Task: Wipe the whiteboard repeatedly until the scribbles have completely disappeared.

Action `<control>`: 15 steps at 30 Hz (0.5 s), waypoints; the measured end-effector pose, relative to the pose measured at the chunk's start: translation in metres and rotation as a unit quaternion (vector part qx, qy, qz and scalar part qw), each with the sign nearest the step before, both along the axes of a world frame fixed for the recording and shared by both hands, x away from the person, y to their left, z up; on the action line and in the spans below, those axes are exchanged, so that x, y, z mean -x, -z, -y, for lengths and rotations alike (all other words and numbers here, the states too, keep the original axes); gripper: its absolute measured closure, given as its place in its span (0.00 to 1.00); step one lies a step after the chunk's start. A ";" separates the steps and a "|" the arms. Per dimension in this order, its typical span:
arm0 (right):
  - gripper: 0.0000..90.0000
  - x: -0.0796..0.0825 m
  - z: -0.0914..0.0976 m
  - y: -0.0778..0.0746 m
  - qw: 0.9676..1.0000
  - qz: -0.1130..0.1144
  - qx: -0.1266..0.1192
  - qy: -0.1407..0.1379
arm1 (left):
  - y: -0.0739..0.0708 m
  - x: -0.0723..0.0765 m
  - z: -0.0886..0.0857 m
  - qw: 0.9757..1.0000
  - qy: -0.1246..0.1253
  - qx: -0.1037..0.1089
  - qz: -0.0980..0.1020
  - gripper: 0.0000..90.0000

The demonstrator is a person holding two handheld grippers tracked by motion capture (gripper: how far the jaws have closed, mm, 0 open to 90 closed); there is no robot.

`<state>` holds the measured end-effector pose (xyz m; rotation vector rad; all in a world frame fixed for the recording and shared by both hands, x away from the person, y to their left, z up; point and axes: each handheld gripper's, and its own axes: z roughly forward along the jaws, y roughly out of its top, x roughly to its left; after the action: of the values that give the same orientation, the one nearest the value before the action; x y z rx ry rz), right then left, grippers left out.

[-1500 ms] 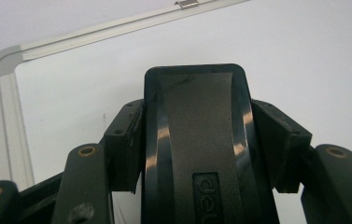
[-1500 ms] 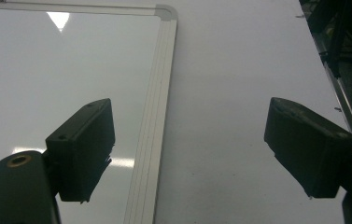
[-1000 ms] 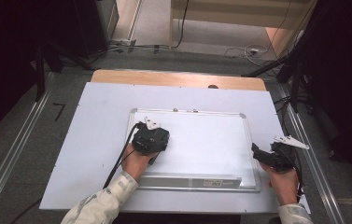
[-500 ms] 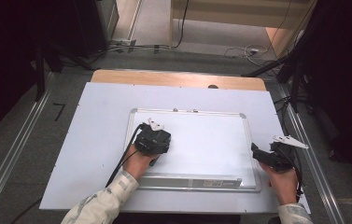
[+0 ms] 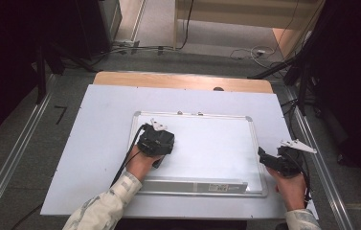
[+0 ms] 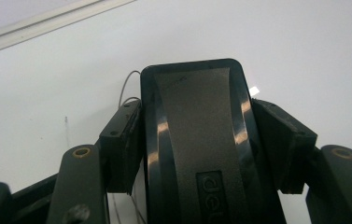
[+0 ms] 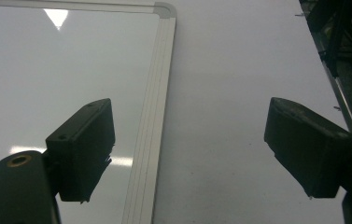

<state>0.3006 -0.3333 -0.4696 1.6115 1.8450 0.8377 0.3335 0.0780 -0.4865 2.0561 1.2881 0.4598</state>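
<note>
Both grippers were at the whiteboard [image 5: 207, 143]: our left gripper [image 6: 197, 140] had the eraser [image 6: 197, 140] between its jaws, which had just been easing apart, on the board's left part. Our right gripper [image 7: 187, 149] stood wide open, straddling the board's right frame [image 7: 152, 116]. We'd judge it best to keep the eraser flat and pinched squarely while wiping.

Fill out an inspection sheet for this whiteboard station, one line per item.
Surface: white sheet over a wooden table.
Job's things: whiteboard flat and wiped clean; black eraser resting on it.
Clutter: nothing seen.
Grippers: left gripper with pads against the eraser's sides, jaws just been opening; right gripper wide open, straddling the board's right frame.
Cables: black cable trailing from the left gripper.
Surroundings: grey floor, metal rails, loose wires behind.
</note>
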 end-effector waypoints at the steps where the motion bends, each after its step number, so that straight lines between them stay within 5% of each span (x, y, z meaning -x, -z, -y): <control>1: 0.17 0.000 0.000 0.000 1.000 0.000 0.000 0.000 | 0.001 -0.002 -0.001 1.000 -0.004 0.003 0.003 0.42; 15: 0.17 -0.001 -0.002 0.000 1.000 0.000 0.000 -0.001 | 0.000 -0.010 0.006 1.000 -0.016 -0.008 0.008 0.43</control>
<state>0.3017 -0.3316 -0.4697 1.6100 1.8482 0.8383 0.3436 0.0721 -0.4865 2.0438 1.3131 0.4997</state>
